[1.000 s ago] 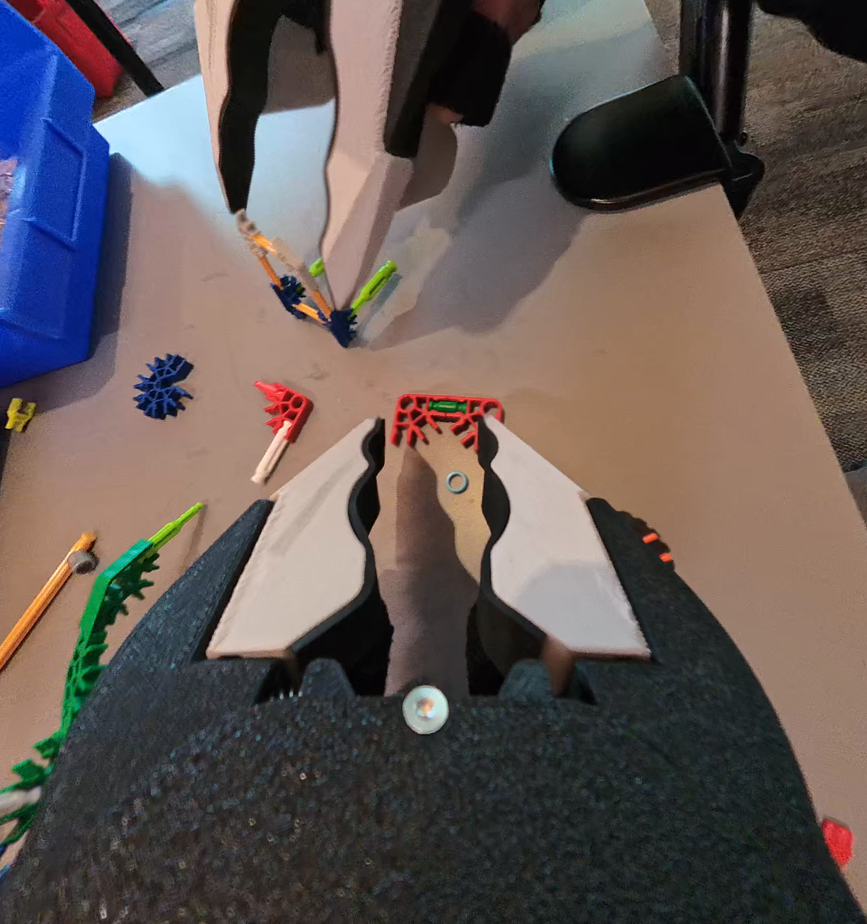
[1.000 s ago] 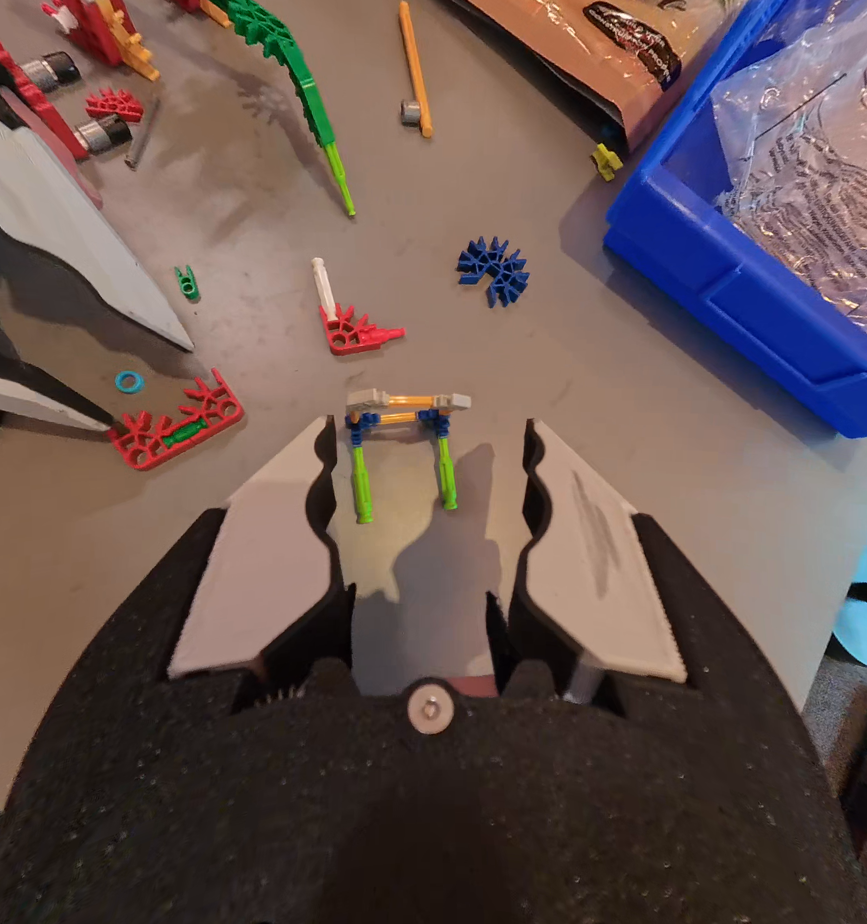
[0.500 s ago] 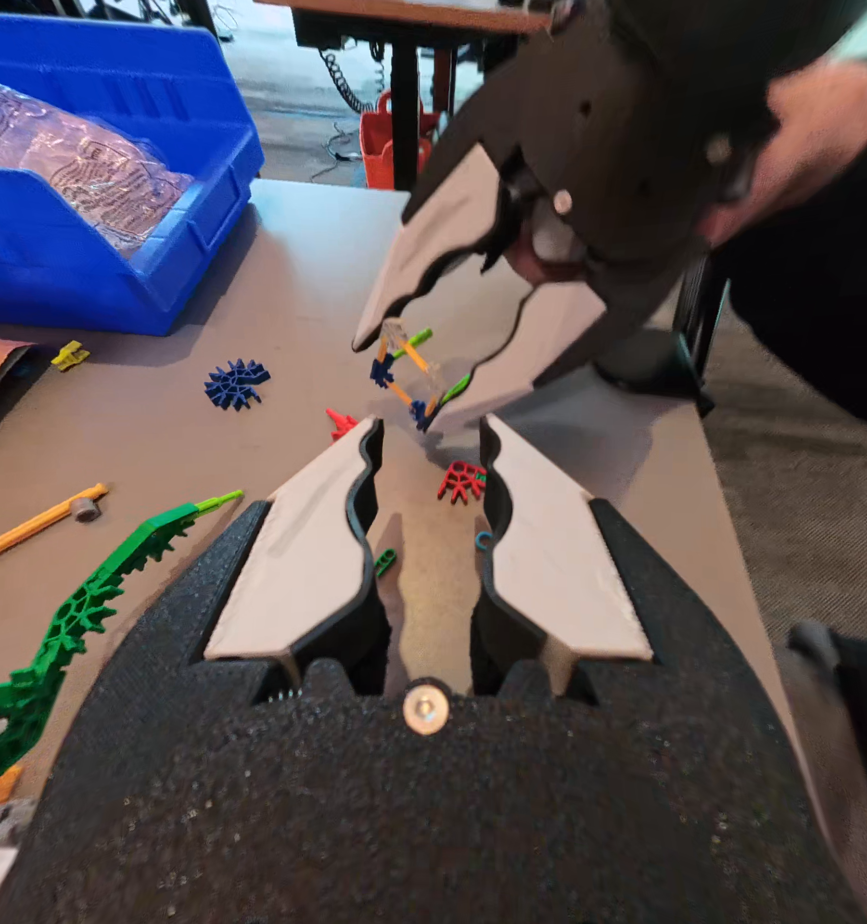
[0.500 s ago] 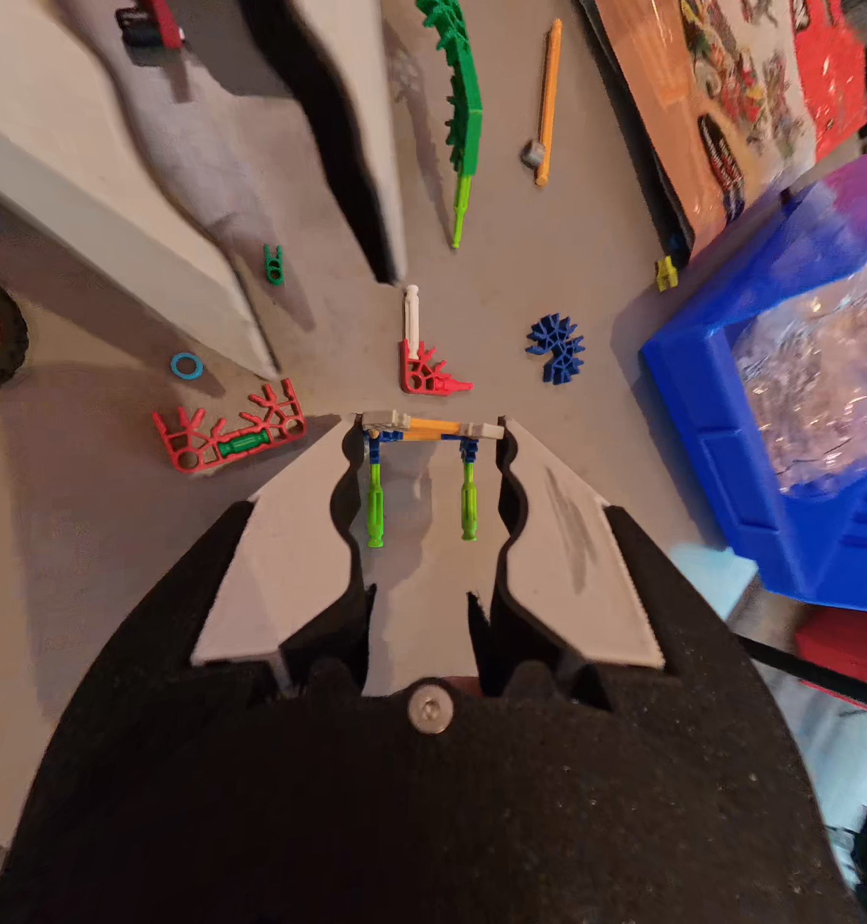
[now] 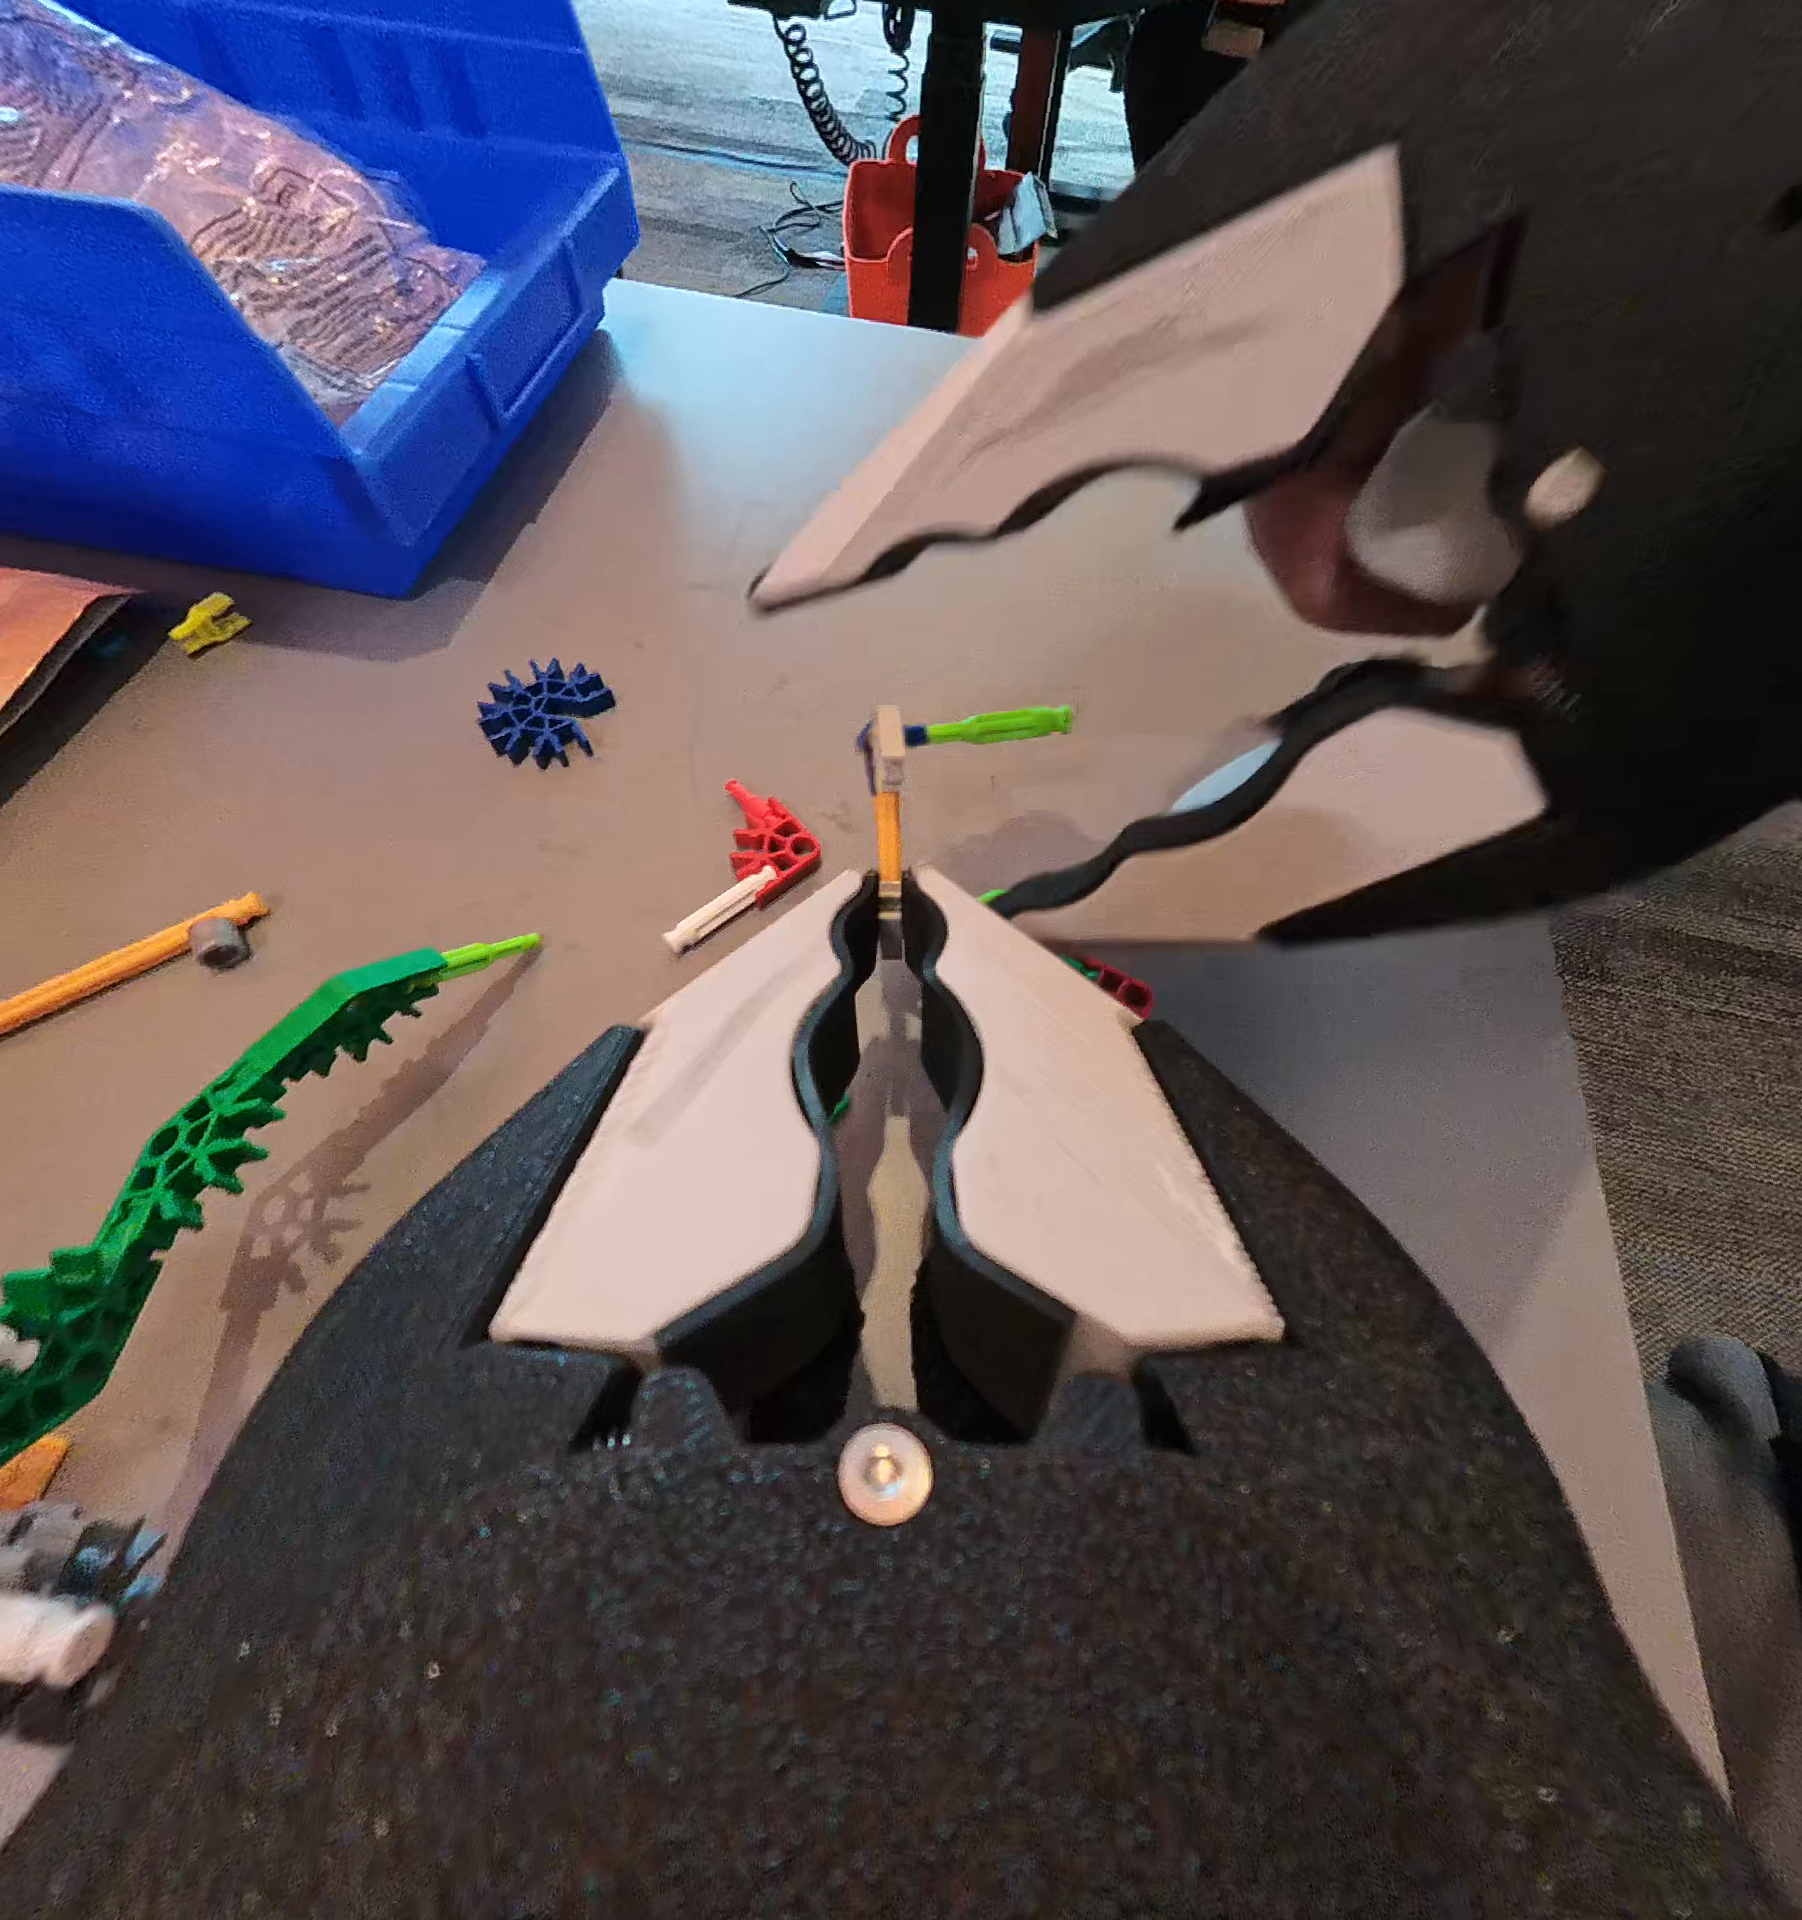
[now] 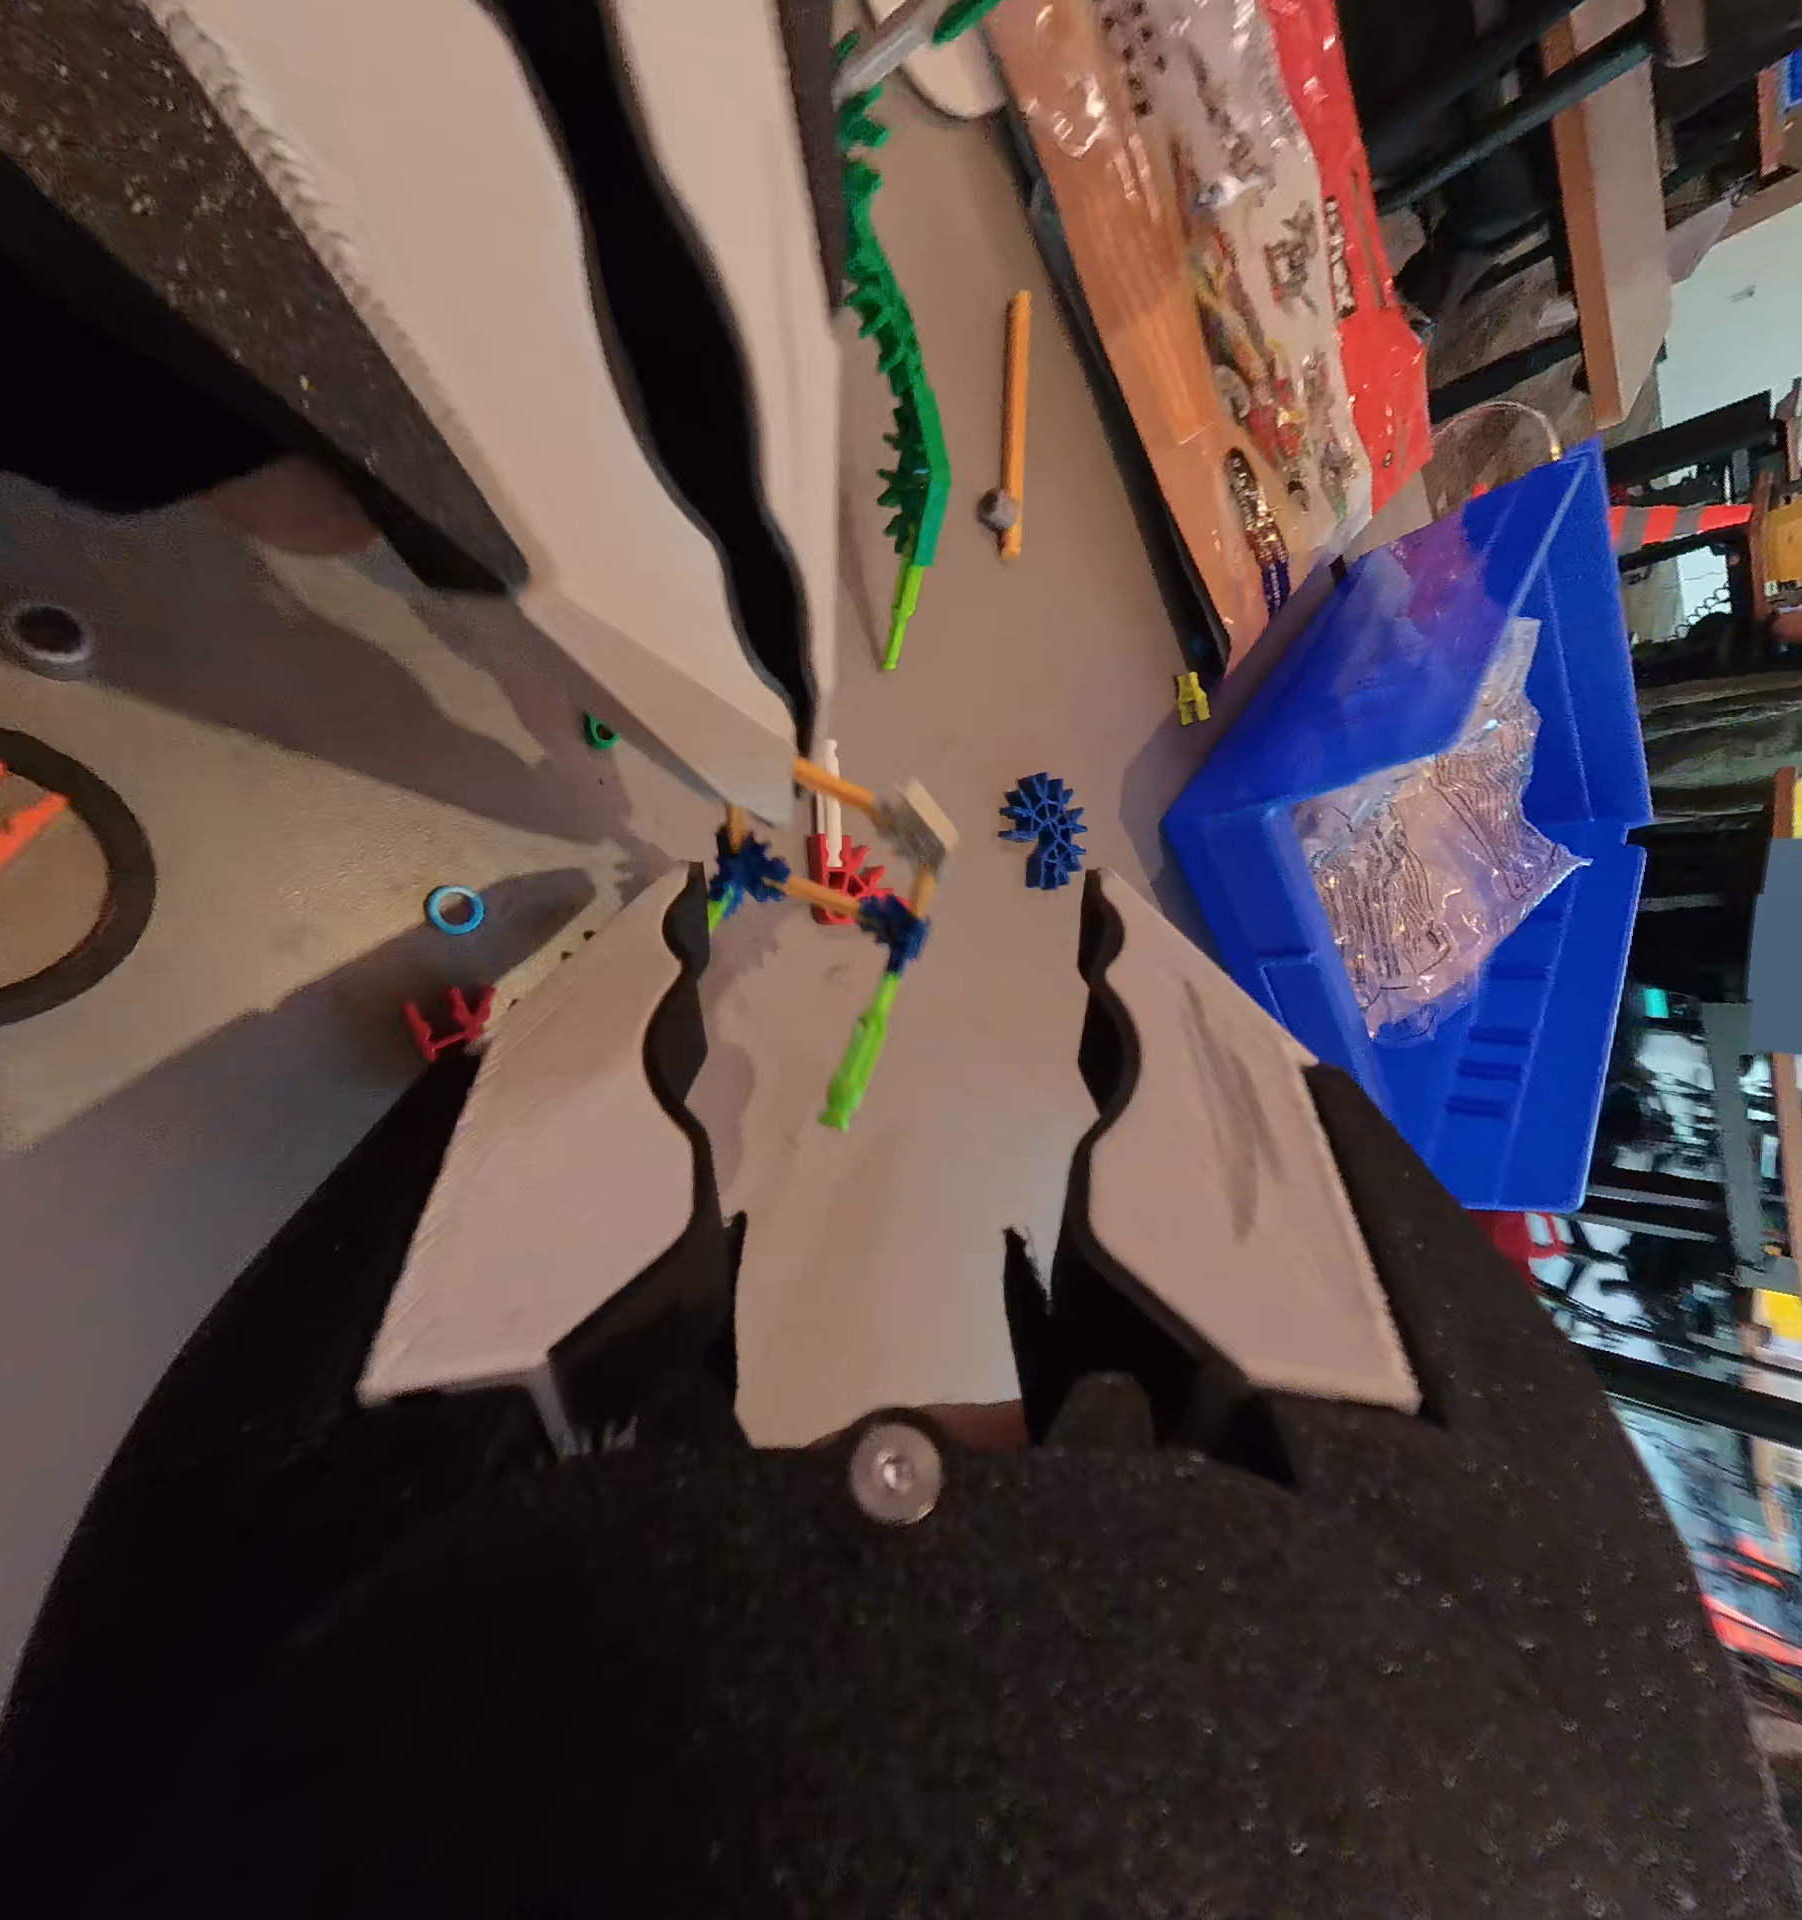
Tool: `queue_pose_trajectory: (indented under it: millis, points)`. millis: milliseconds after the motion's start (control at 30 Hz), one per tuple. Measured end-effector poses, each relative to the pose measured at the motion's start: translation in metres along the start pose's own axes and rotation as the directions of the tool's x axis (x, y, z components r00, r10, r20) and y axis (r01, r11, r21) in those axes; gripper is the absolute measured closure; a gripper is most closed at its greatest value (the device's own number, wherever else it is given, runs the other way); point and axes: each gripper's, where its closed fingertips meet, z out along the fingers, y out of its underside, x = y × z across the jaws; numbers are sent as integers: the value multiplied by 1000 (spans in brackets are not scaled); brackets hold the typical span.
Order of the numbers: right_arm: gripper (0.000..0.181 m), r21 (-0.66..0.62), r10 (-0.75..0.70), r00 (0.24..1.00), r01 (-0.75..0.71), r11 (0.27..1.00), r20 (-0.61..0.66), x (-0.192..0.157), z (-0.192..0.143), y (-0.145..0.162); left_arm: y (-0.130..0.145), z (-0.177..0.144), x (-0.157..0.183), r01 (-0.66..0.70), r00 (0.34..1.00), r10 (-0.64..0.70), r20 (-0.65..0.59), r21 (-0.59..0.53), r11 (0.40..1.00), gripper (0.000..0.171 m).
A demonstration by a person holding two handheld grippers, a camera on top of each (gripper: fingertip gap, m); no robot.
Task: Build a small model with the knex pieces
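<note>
My left gripper (image 5: 889, 909) is shut on the orange rod (image 5: 886, 831) of a small toy assembly and holds it above the grey table (image 5: 668, 468). The assembly has grey and blue connectors (image 6: 897, 925) and green rods (image 6: 861, 1049). My right gripper (image 6: 892, 883) is open, with the assembly hanging between its jaws. Its left tip is close to one blue connector (image 6: 746, 868); its right tip is well apart. In the left wrist view the right gripper's fingers (image 5: 1136, 416) reach in from the upper right. In the right wrist view the left gripper (image 6: 798, 774) comes in from the upper left.
A blue bin (image 5: 253, 416) holding a plastic bag stands at the back left. Loose pieces lie on the table: a blue snowflake connector (image 5: 544, 712), a red connector with a white rod (image 5: 772, 847), a long green strip (image 5: 201, 1143), an orange rod (image 5: 97, 971) and a light blue ring (image 6: 453, 910). The grippers are tip to tip, or close to it. The blue snowflake connector (image 5: 544, 712) is about 11 cm from my right fingertips. It turns up in the right wrist view (image 6: 1044, 821) as well.
The right gripper closed on the assembly and lifted it off the table. The left gripper has now shut on its orange rod, and the right gripper has opened.
</note>
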Motion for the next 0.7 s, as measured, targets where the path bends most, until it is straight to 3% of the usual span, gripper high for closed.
queue_pose_trajectory:
  millis: [100, 167, 267, 333, 500, 600, 700]
  points:
    - [111, 85, 106, 993, -111, 990, 57, 5, -23, 4, 4, -8, -6, 28, 1000, -28, 3, -9, 1000, 170]
    - [111, 106, 143, 976, -162, 981, 161, -3, -33, 14, 5, -15, -9, 53, 999, -53, 0, -15, 998, 170]
    - [111, 95, 104, 932, -146, 985, 347, -36, -35, 30, 7, -21, -12, 78, 997, -78, -6, -28, 997, 170]
    - [111, 97, 86, 912, -136, 986, 402, -52, -26, 33, 9, -23, -12, 88, 996, -88, -13, -32, 996, 170]
    - [118, 125, 86, 882, -162, 979, 464, -67, -3, 25, 20, -22, -10, 117, 993, -119, -25, -72, 991, 170]
    - [139, 108, 118, 848, -201, 974, 517, -69, 1, 24, 23, -23, -11, 133, 990, -136, -33, -81, 988, 170]
    - [143, 102, 132, 843, -214, 971, 521, -65, 2, 27, 26, -23, -11, 159, 985, -164, -48, -96, 983, 170]
